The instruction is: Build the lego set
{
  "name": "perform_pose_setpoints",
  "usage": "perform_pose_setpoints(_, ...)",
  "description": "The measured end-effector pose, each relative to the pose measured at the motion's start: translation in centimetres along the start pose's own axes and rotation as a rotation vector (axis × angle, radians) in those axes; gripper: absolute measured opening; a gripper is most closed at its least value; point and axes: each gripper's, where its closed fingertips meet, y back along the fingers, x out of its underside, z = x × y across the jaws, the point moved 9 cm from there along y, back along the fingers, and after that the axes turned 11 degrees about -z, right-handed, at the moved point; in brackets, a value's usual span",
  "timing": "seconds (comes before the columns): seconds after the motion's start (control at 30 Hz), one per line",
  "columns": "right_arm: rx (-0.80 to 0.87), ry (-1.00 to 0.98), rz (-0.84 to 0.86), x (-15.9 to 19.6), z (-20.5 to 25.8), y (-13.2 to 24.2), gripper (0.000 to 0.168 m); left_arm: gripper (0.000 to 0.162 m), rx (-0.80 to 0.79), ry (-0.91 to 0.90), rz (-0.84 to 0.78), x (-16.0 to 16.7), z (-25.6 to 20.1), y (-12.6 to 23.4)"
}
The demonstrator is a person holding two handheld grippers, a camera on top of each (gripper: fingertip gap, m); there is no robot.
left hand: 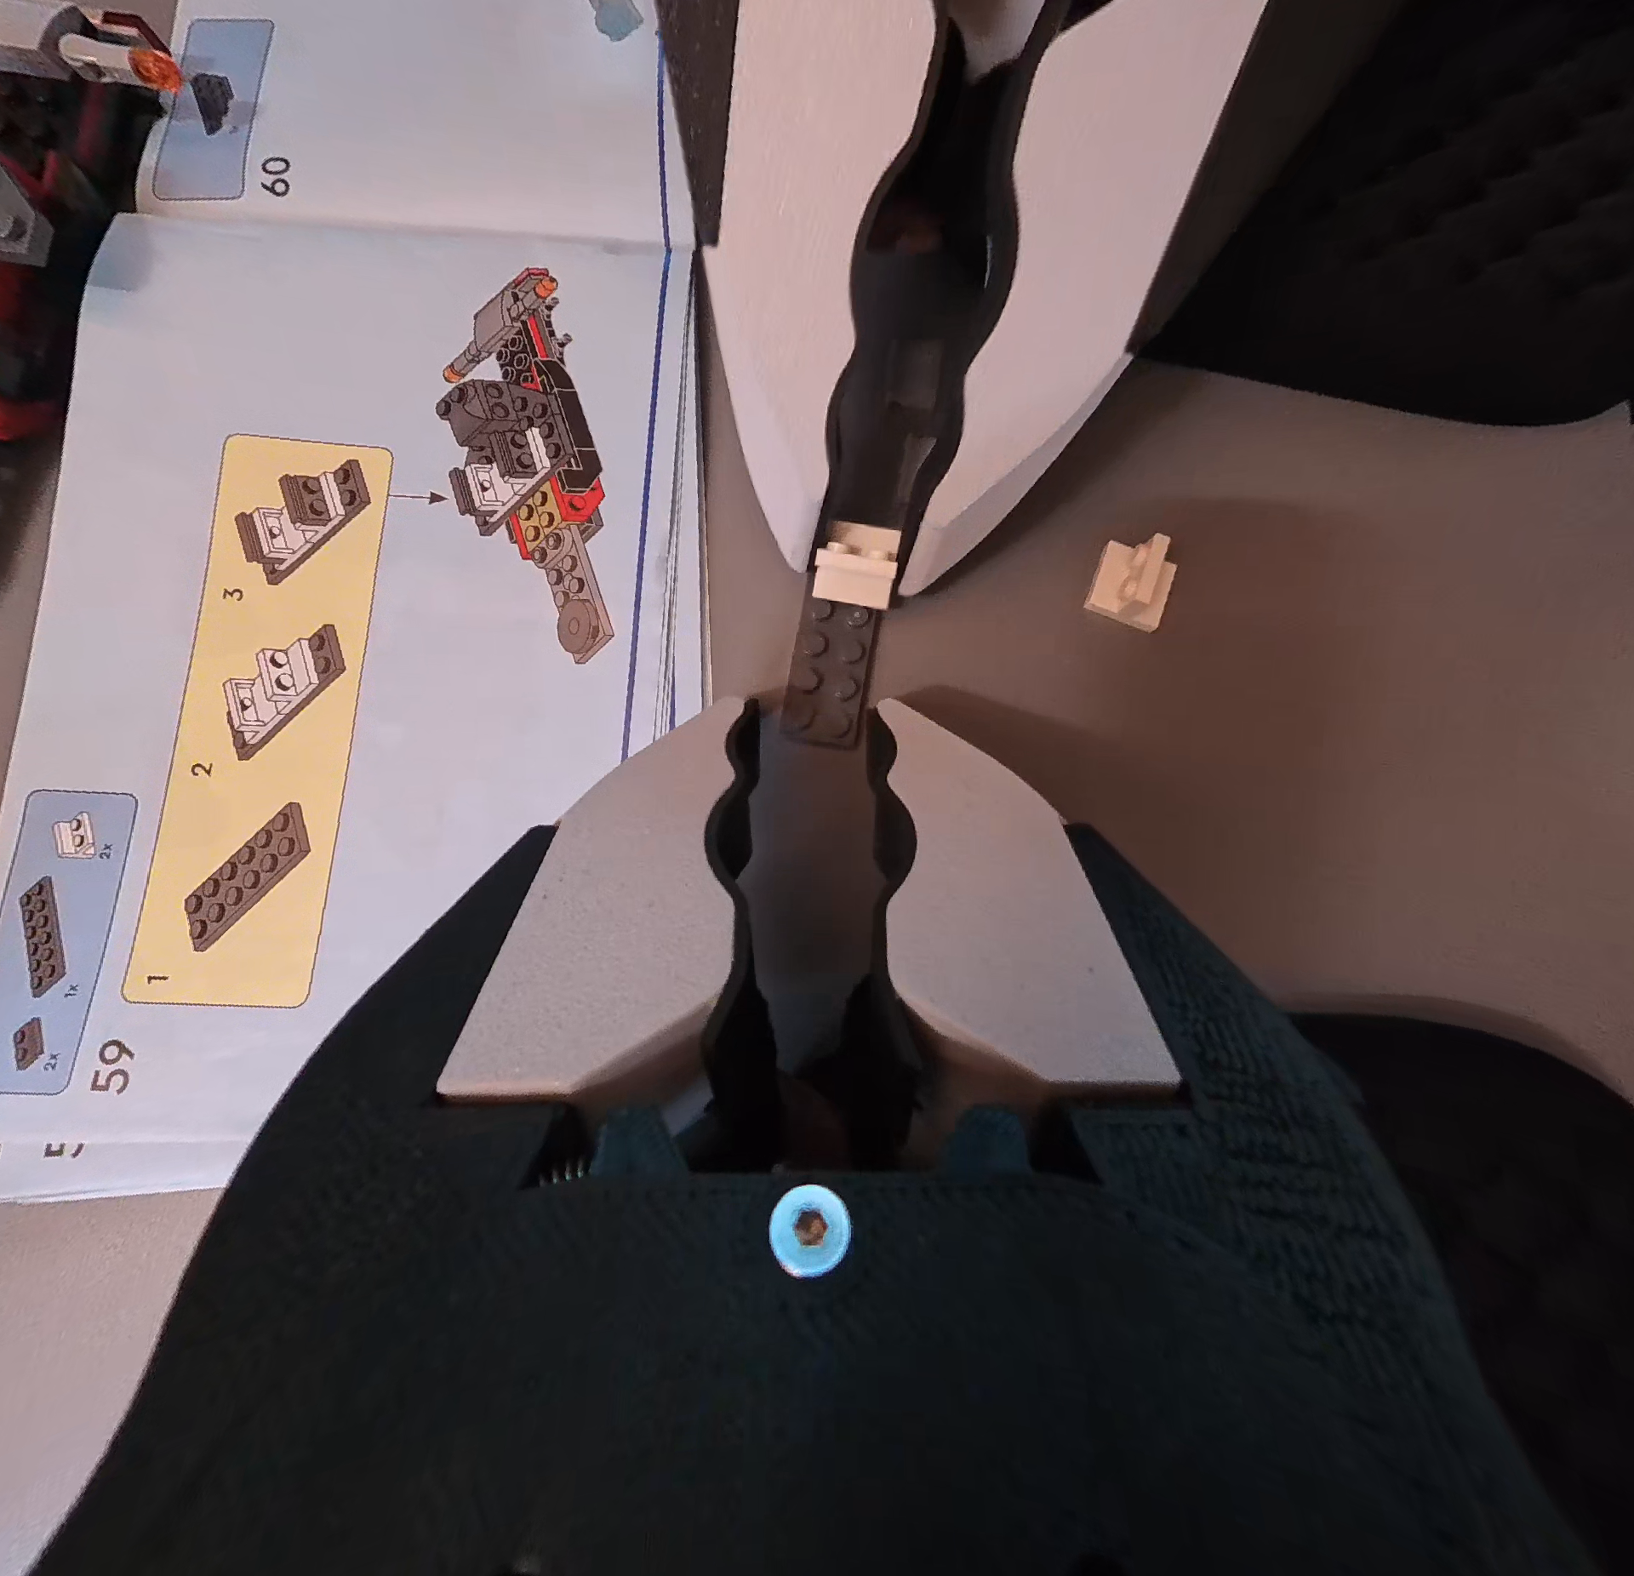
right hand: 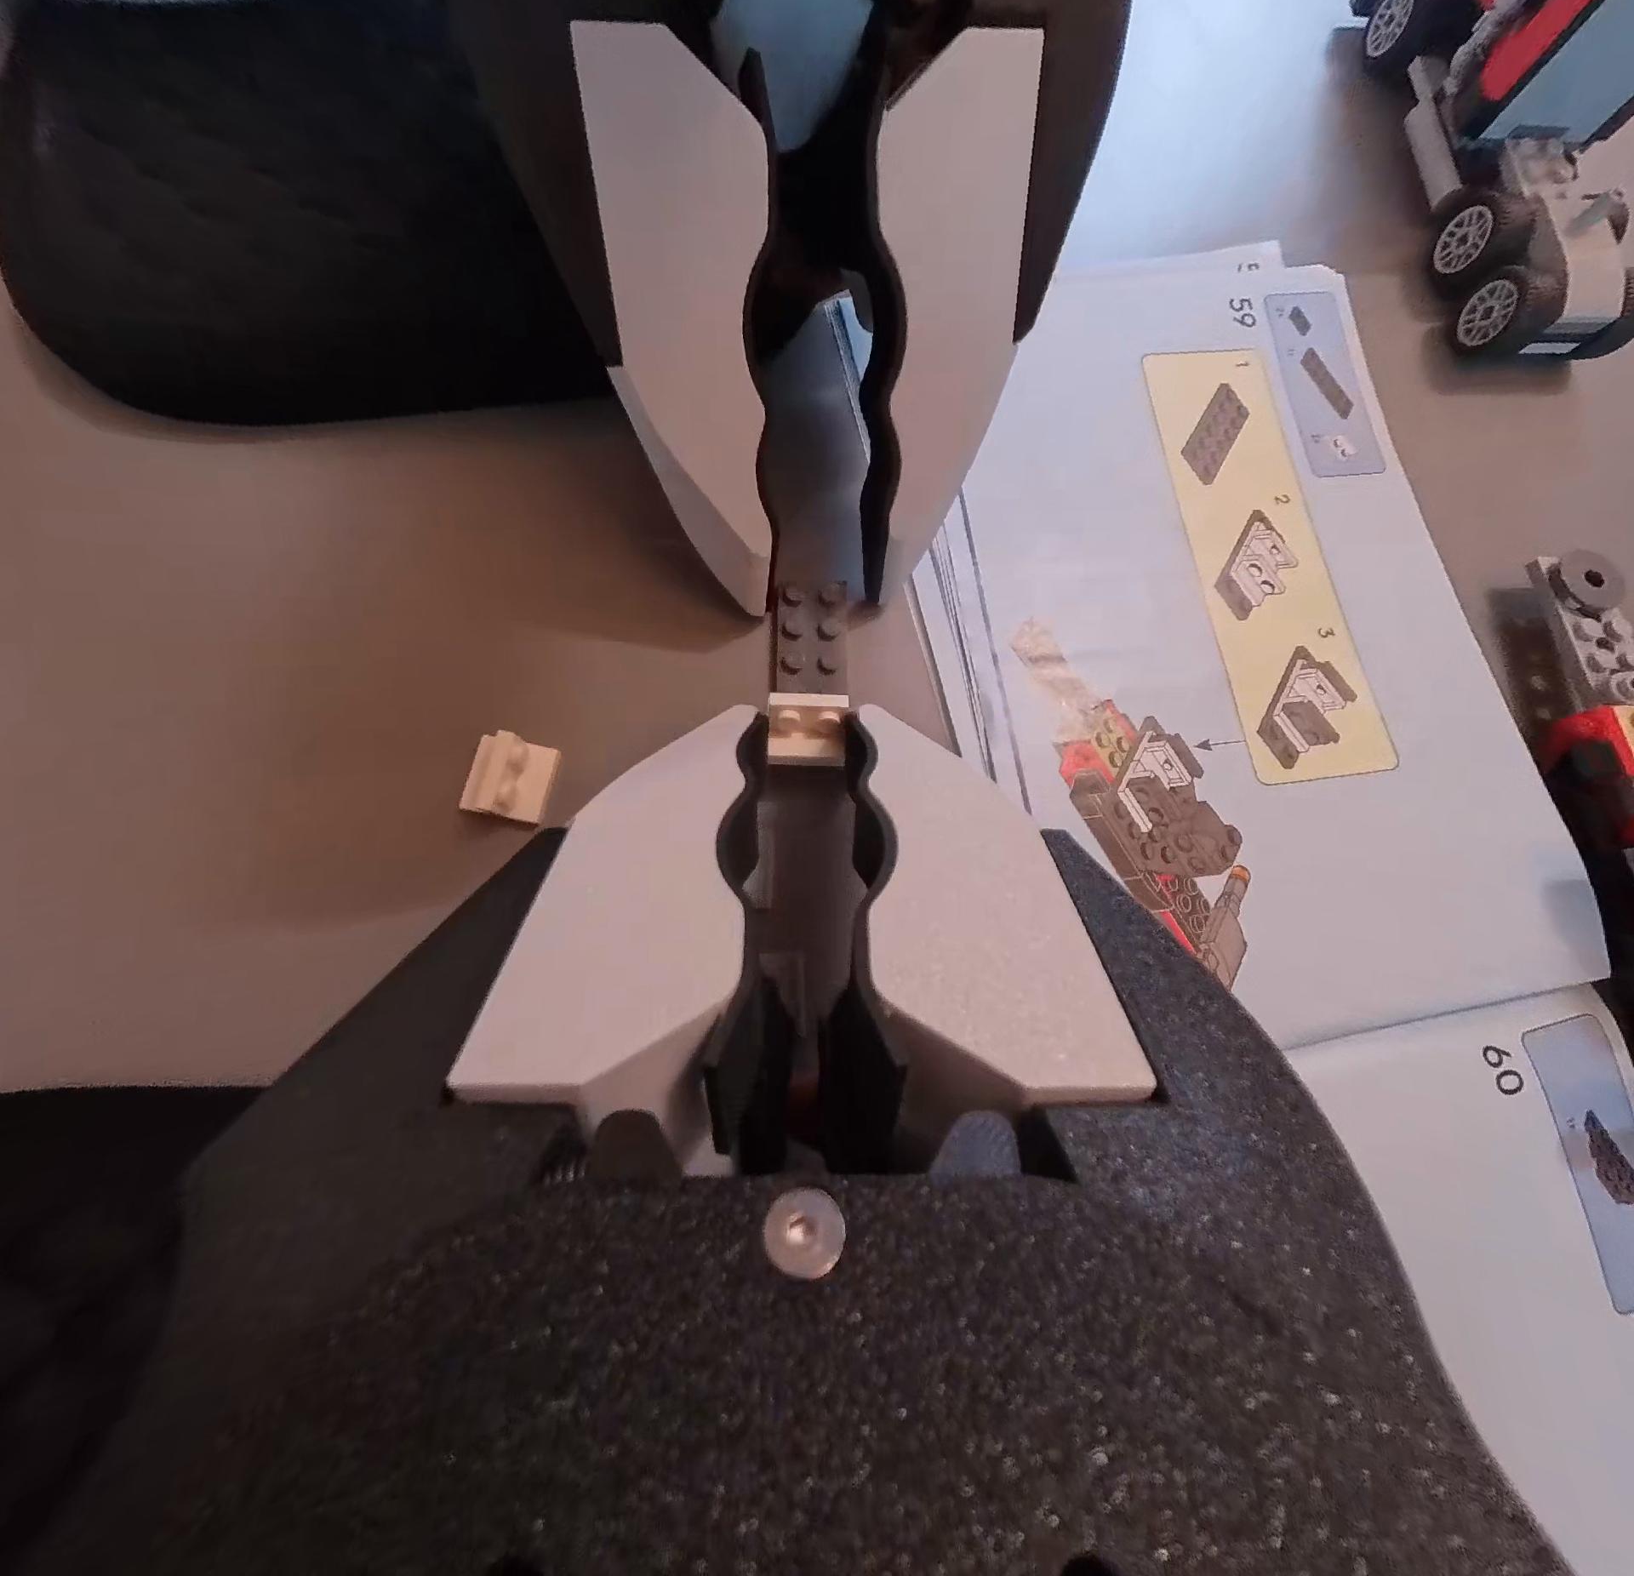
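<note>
My left gripper [left hand: 818, 720] is clamped narrow on one end of the dark grey plate [left hand: 831, 676]. My right gripper [right hand: 806, 720] faces it tip to tip, pinching the white bracket piece [right hand: 806, 733] that sits on the plate's other end. The plate is held between the two grippers above the bench [left hand: 1282, 826]. A second white bracket [left hand: 1132, 583] lies loose on the bench, just beside the grippers. The open instruction booklet [left hand: 398, 561] lies flat on the other side. A partly built vehicle [right hand: 1521, 137] stands toward the bench's far edge in the right wrist view, beyond the booklet.
</note>
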Motion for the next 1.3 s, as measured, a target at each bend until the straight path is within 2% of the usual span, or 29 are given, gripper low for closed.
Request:
perform_pose_setpoints(0.27,0.003,0.001,-0.053,-0.4,0.1,0.0,0.017,0.020,-0.006,-0.002,0.002,0.0,0.0,0.0)
perform_pose_setpoints(0.8,0.025,0.012,0.019,0.0,-0.1,-0.6,0.017,0.018,-0.004,0.007,0.001,0.0,0.1,0.0)
perform_pose_setpoints(0.93,0.031,0.009,0.020,0.0,-0.1,-0.6,0.022,0.018,-0.003,0.008,0.001,0.0,0.1,0.0)
perform_pose_setpoints(1.07,0.019,-0.031,-0.005,-0.1,-0.1,0.1,0.035,0.018,0.000,0.012,0.000,0.0,0.1,0.0)
perform_pose_setpoints(1.17,0.022,-0.066,-0.091,-0.2,-0.4,1.2,0.017,0.023,-0.016,0.002,-0.014,-0.1,0.1,0.0)
perform_pose_setpoints(1.3,0.012,-0.071,-0.091,0.0,-0.5,1.3,0.008,0.023,-0.015,-0.029,-0.075,-0.3,-0.1,0.5)
